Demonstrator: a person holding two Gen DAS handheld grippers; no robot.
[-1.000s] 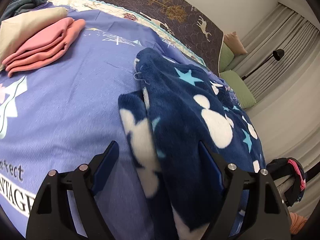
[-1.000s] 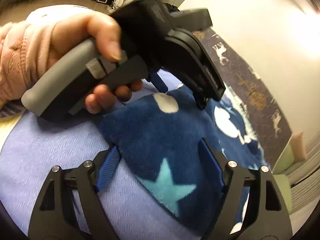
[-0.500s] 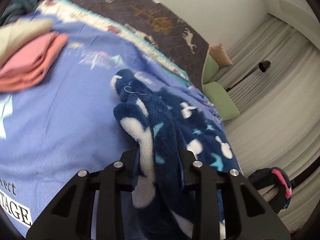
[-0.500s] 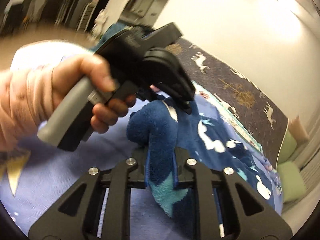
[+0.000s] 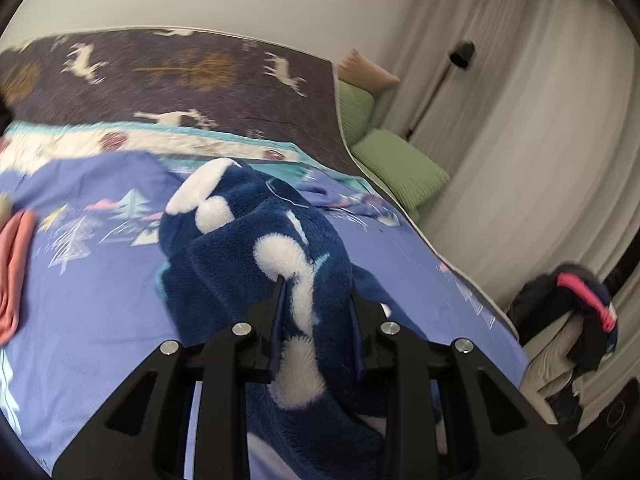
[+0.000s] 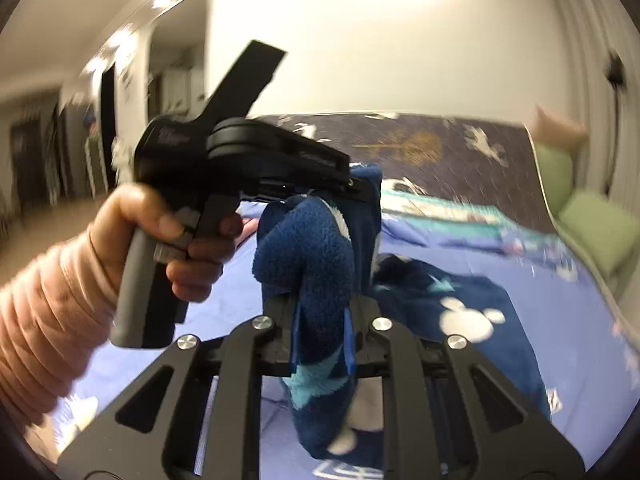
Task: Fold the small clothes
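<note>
A dark blue fleece garment (image 5: 256, 256) with white mouse shapes and teal stars is lifted off the lilac bed sheet (image 5: 88, 288). My left gripper (image 5: 316, 300) is shut on one bunched edge of it. My right gripper (image 6: 322, 320) is shut on another edge of the fleece garment (image 6: 308, 256), close beside the left gripper (image 6: 360, 188), which a hand holds just ahead. The rest of the garment trails down onto the sheet at the right (image 6: 472, 312).
A folded pink garment (image 5: 14, 272) lies at the left on the sheet. A dark deer-print blanket (image 5: 180, 76) covers the far side of the bed. Green pillows (image 5: 400, 164) lie at the far right corner. Clothes (image 5: 568, 300) hang beside the bed by the curtain.
Both grippers closed on the fleece garment and lifted its edge up off the sheet. Both views tilted up toward the wall, and the pink stack slid to the left edge.
</note>
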